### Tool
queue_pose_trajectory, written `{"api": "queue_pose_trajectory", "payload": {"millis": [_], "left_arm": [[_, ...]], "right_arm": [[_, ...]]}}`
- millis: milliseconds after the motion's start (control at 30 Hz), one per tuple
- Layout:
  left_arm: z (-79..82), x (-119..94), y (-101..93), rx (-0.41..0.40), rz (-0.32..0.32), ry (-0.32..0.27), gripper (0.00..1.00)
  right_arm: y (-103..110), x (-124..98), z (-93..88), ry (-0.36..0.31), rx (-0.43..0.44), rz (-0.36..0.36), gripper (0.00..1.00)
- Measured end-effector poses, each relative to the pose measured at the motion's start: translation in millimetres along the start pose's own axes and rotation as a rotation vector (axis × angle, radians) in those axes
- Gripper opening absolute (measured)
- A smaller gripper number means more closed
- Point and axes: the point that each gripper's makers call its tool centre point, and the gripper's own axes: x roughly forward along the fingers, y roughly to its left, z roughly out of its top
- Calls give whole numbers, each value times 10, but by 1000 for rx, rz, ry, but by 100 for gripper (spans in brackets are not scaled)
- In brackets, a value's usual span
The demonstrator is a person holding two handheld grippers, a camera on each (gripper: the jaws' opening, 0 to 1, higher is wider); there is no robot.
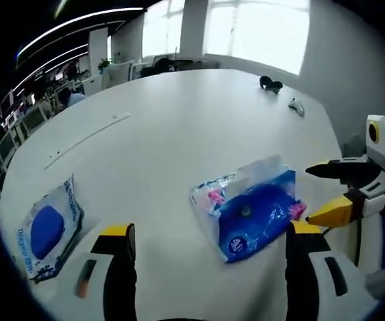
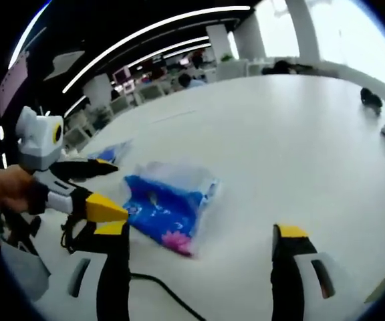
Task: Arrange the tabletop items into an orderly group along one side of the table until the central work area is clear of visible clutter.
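I read my left gripper (image 1: 209, 244) as open, fingers spread wide with nothing between them. The blue tissue pack (image 1: 252, 214) lies on the white table (image 1: 179, 127) just ahead of the right finger (image 1: 306, 251), its clear wrapper crumpled. A second blue-and-white pack (image 1: 49, 227) lies beyond and outside the left finger, well apart from the first. My right gripper (image 2: 202, 251) is also open and empty; the tissue pack (image 2: 166, 204) sits just ahead of its left finger (image 2: 112, 247). Far across the table I note a dark object (image 1: 271, 83) and a small pale one (image 1: 297, 105); I cannot tell what they are.
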Motion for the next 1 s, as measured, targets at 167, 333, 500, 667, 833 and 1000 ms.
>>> {"api": "queue_pose_trajectory", "payload": {"millis": [167, 333, 500, 667, 833, 1000], "left_arm": [[-9, 66, 77, -12, 25, 10, 83], [-55, 119, 97, -24, 23, 35, 70], [-87, 148, 128, -35, 35, 43, 55], [-91, 147, 129, -55, 34, 43, 37], [-64, 146, 120, -59, 25, 32, 23], [-73, 144, 97, -54, 17, 36, 14]], "right_arm": [[1, 98, 12, 17, -2, -1, 80], [52, 168, -9, 37, -2, 15, 77], [24, 205, -6, 41, -10, 3, 62], [-38, 234, 29, 32, -29, -33, 55], [-49, 243, 47, 29, -37, -42, 39], [23, 269, 80, 16, -40, -22, 25]]}}
